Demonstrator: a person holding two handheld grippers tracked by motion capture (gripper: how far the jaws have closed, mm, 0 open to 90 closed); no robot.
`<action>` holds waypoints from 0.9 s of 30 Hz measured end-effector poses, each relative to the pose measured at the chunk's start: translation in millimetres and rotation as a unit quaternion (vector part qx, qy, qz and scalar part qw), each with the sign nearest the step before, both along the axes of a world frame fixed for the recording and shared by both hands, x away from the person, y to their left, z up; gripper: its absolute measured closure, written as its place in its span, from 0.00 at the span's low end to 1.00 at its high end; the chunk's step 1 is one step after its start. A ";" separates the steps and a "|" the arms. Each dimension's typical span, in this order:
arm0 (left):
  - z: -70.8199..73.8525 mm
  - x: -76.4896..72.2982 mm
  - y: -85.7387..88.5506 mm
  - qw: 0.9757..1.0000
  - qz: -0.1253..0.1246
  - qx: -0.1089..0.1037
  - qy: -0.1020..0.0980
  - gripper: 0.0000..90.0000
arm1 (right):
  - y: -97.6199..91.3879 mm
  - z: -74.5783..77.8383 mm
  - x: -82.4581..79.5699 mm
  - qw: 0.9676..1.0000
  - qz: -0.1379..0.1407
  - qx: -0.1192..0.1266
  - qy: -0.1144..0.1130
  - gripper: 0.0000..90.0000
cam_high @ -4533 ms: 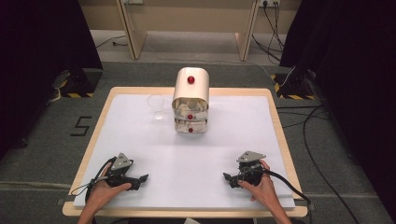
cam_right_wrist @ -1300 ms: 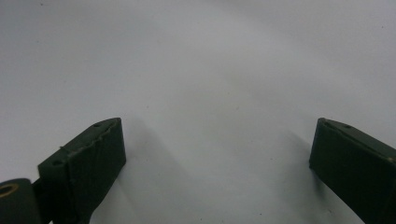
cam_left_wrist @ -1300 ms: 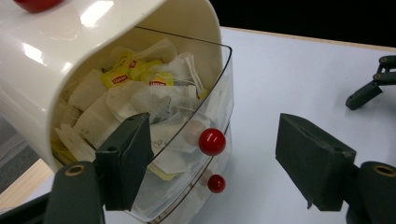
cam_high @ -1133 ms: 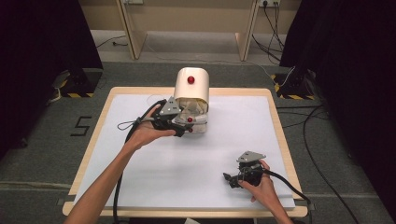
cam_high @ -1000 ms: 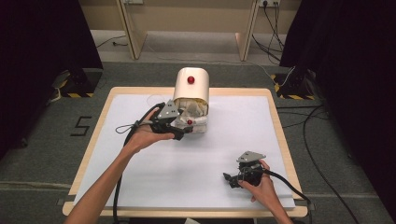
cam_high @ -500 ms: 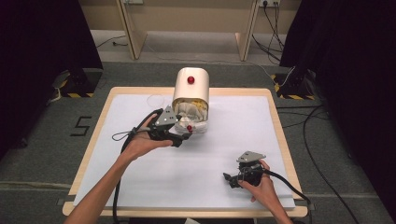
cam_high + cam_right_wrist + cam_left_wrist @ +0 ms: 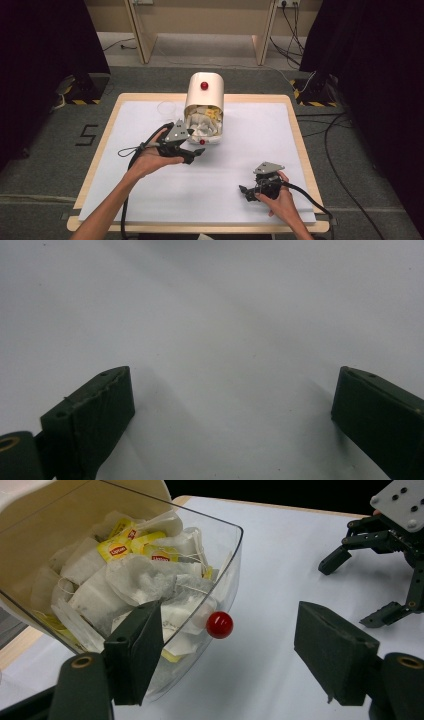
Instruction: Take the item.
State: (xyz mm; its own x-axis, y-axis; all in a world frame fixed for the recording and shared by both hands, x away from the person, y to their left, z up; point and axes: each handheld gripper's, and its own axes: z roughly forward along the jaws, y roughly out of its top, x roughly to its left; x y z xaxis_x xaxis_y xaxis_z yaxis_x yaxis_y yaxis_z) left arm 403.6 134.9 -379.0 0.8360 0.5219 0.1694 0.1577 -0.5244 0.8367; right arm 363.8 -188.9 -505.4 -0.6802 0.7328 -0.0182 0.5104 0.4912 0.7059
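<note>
The left claw [image 7: 227,652] stood spread and empty before the clear drawer [image 7: 220,570] of the tea-bag dispenser [image 7: 204,95] mid-desk [image 7: 250,125], whose light, limp, tearable tea bags [image 7: 145,575] probably wanted a gentle pinch at a paper corner, while the right claw [image 7: 232,420] rested spread.

Each black claw [image 7: 196,153] [image 7: 243,192] carries a grey three-cornered screw-holed plate and trails a black cable.

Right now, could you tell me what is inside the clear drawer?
The drawer holds piled tea bags, some with yellow tags. Lower layers and the drawer's back under the cream lid are hidden.
</note>
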 end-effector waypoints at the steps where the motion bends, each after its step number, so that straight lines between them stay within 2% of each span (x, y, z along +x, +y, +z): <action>1: -0.1 -0.6 0.0 1.000 0.000 0.002 0.000 0.31 | 0.0 0.0 0.0 1.000 0.000 0.000 0.000 0.04; 11: -3.4 -6.8 1.4 1.000 -0.004 -0.004 0.001 0.30 | 0.0 0.0 -0.1 1.000 0.000 0.000 -0.001 0.04; 21: -5.1 -11.7 3.6 1.000 -0.013 -0.007 0.013 0.30 | 0.0 0.0 0.0 1.000 0.000 0.000 0.000 0.04; 27: -3.5 -9.5 3.3 0.999 -0.015 -0.022 0.021 0.30 | 0.0 0.0 0.0 1.000 0.000 0.000 0.000 0.04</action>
